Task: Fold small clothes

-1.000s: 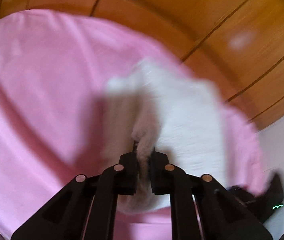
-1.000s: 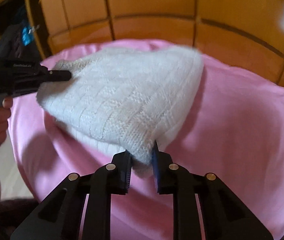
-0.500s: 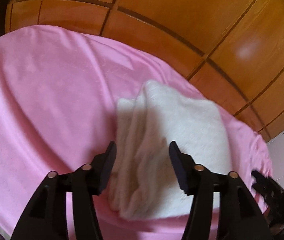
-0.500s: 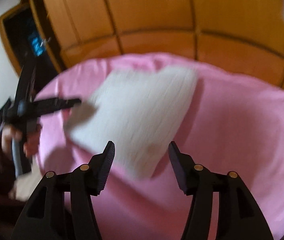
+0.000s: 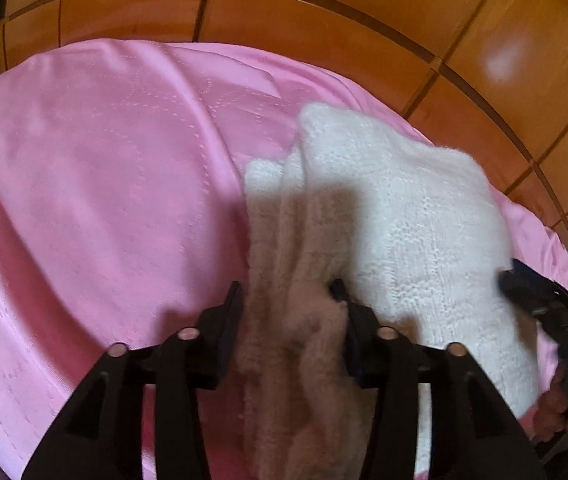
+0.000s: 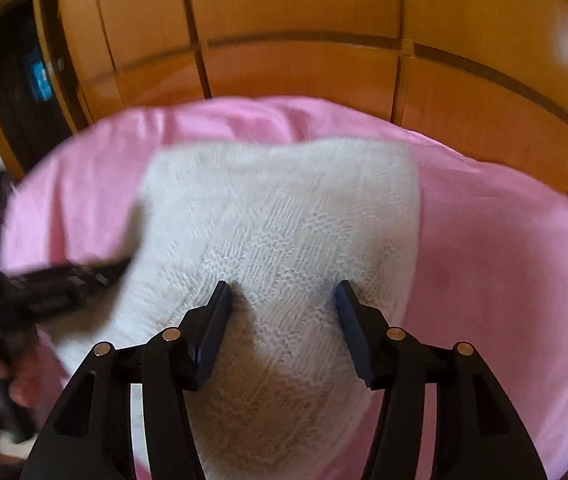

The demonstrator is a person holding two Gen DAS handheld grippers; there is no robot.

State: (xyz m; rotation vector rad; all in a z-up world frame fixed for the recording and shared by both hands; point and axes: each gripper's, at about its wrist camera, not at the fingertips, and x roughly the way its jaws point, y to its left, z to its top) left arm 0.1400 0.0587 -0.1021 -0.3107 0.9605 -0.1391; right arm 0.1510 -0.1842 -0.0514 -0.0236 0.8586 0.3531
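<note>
White knit garment [image 6: 284, 232] lies folded on pink sheet [image 5: 104, 200]. Left gripper [image 5: 287, 300] fingers half-open, just narrowed, straddling its bunched edge; right gripper [image 6: 282, 300] half-open above it, gripping nothing.

No lettering can be read in either view. The side of the left tongs [image 6: 64, 280], seen from the right wrist camera just left of the white knitted garment [image 6: 276, 240], carries a pale printed strip, too blurred to make out. A blue patch [image 6: 42, 80] on the dark object far left shows no readable marks.
</note>
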